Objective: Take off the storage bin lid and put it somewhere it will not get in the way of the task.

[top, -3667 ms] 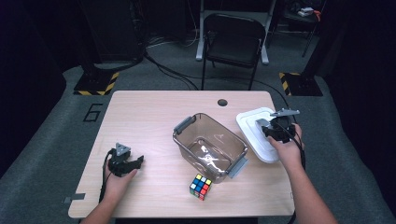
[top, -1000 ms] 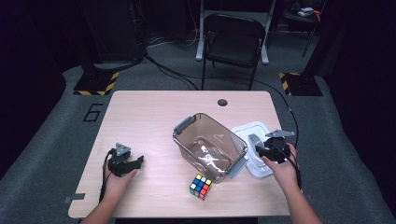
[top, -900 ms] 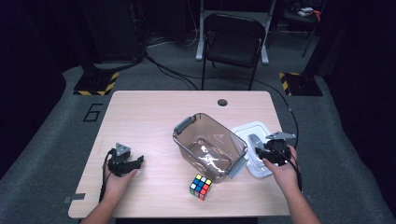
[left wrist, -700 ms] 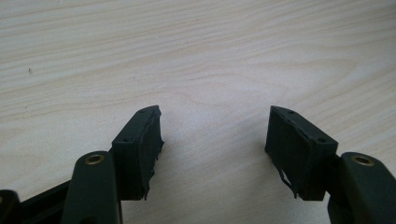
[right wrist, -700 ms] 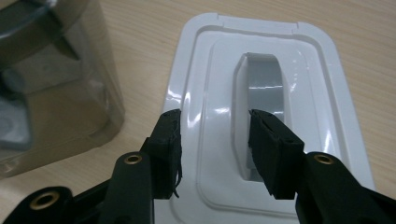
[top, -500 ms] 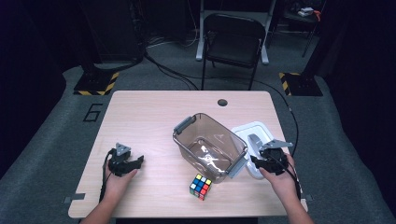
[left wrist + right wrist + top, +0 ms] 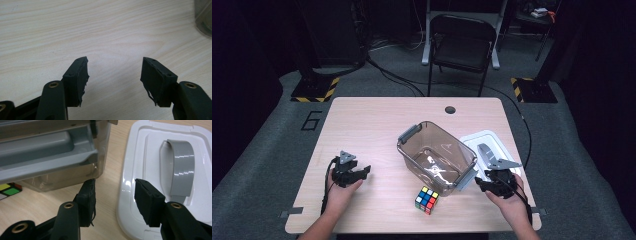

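In the right gripper view the Rubik's cube (image 7: 7,190) is mostly cut off at the left edge, tucked behind the clear bin (image 7: 50,152), whose top runs out of frame. The left gripper view catches just a corner of that bin. The white lid (image 7: 140,170) is cropped on the right.

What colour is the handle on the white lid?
Grey handle, on the white lid; clearest in the right gripper view.
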`<action>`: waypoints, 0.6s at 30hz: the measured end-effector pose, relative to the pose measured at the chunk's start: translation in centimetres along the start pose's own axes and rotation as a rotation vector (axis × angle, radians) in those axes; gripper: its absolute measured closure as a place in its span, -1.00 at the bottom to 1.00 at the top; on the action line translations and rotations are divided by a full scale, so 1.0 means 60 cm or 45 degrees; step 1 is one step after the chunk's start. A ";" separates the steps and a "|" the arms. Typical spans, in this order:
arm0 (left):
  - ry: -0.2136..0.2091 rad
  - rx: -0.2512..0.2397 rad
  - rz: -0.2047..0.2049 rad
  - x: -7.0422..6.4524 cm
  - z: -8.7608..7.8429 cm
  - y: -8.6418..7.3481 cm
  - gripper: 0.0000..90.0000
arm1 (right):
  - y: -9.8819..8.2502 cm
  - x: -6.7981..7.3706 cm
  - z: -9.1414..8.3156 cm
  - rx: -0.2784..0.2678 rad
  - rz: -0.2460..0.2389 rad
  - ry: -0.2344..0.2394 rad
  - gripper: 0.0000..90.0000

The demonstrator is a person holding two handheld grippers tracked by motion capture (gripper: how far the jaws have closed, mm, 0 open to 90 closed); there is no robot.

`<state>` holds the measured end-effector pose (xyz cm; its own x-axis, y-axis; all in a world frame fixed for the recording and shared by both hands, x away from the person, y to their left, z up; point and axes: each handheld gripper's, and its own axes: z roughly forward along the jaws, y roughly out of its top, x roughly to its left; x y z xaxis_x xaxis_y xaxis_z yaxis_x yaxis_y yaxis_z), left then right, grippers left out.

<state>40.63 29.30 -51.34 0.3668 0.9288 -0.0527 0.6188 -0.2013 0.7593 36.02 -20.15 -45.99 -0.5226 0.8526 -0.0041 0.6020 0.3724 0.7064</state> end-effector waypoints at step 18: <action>-0.018 0.017 0.024 -0.006 0.003 0.001 -0.15 | -0.004 0.051 0.008 0.010 -0.064 0.109 0.12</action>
<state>40.66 28.90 -51.36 0.3880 0.9204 -0.0476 0.6208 -0.2229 0.7516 34.56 -17.47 -46.52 -0.6017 0.7984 0.0216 0.5783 0.4169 0.7013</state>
